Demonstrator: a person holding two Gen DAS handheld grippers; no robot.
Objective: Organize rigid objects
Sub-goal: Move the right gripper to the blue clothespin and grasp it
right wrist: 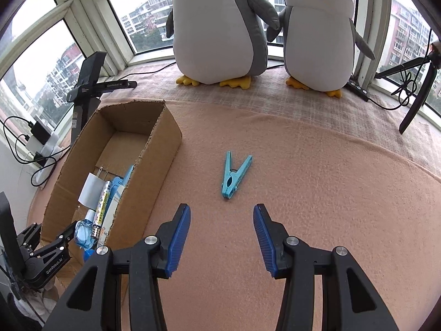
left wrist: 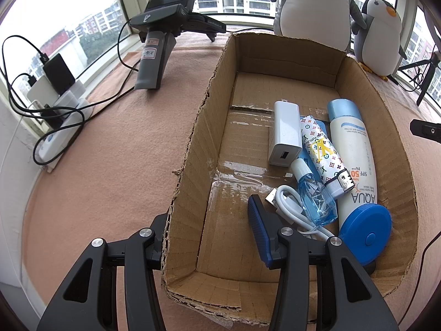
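Left claw (left wrist: 212,237) spread astride the cardboard box (left wrist: 193,149) wall; right claw (right wrist: 222,237) (also spread) faces the clothespin (right wrist: 234,175).

We see a rough, torn cardboard box (left wrist: 372,104), a fuzzy matt pink blanket (right wrist: 317,182), a smooth plastic clothespin (right wrist: 234,176) and a glossy bottle (left wrist: 350,140).

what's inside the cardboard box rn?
Inside the cardboard box: white charger, patterned tube, small blue spray bottle, sunscreen bottle, white cable, round blue disc. A flat blue item under the tube is mostly covered.
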